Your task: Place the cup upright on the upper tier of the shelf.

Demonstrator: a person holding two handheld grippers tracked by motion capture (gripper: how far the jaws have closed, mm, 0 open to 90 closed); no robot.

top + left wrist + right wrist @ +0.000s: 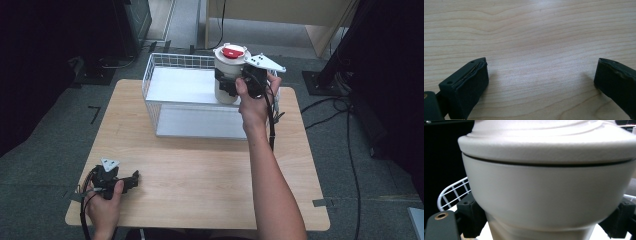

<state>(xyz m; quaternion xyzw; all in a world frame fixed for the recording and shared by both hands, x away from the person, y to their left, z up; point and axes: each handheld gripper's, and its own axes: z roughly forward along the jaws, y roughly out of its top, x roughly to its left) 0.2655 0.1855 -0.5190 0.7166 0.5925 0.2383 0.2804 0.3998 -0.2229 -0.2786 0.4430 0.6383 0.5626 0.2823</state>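
One cream jar [227, 75] is clamped in the right gripper [231, 86] above the wire basket's [165, 62] far right corner, evidently for lowering inside. The left gripper [131, 179] rests idle near the desk's [210, 170] near left corner, jaws wide apart.

A light wooden table [200, 170] carries a white wire basket [165, 100] at its far edge.

Right gripper [231, 82] raised at arm's reach, jaws clamped; left gripper [131, 178] low, jaws spread wide.
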